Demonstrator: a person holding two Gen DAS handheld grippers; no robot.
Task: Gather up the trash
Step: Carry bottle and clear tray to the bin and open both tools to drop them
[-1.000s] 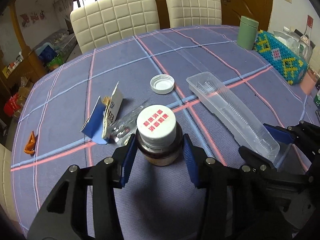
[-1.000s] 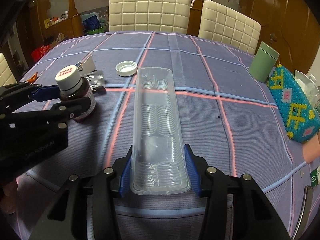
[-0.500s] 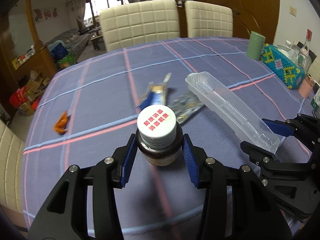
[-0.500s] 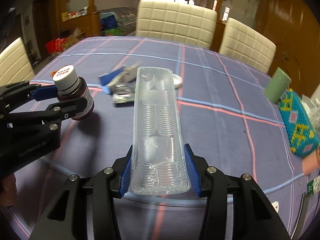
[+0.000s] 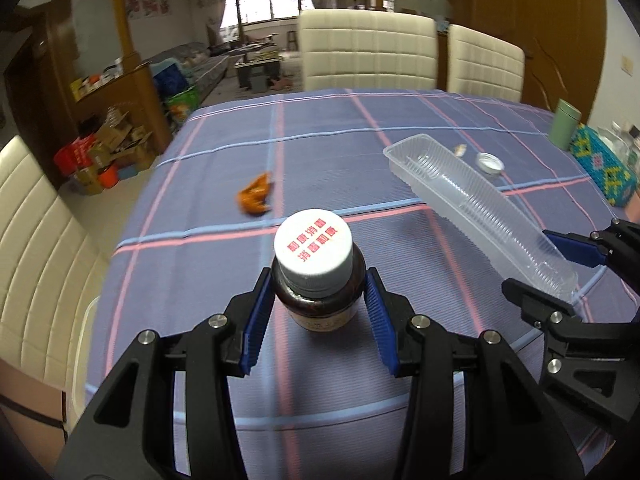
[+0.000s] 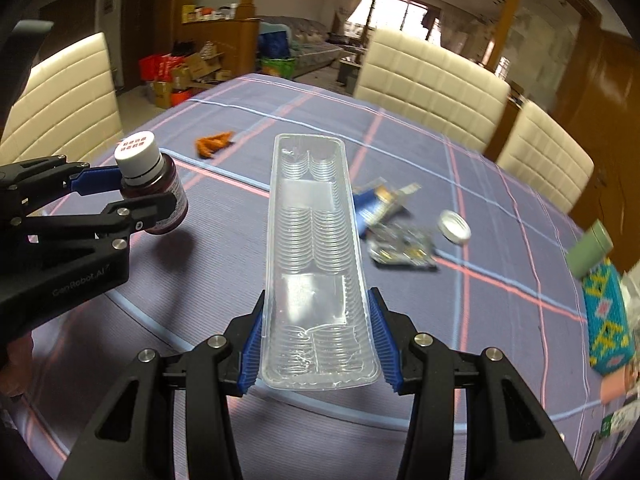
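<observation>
Above the plaid tablecloth (image 6: pixel 500 216), a long clear plastic tray (image 6: pixel 316 256) points away toward 12 o'clock, its near end clamped between the right gripper (image 6: pixel 318 344) jaws. At 9 o'clock, the left gripper (image 5: pixel 318 312) jaws squeeze an upright brown bottle (image 5: pixel 320 296), white cap up. Orange wrapper (image 6: pixel 214 143) lies at 11 o'clock.

Both grippers are swinging leftward and rising over the counter (image 5: pixel 400 132). The brown bottle (image 5: pixel 319 280), standing on the cloth a second ago, is now hanging above it. The clear tray (image 6: pixel 314 264) is lifting off too, and the orange scrap (image 5: pixel 255 199) is coming toward mid-view while the white cap (image 6: pixel 454 227) is sliding rightward.
</observation>
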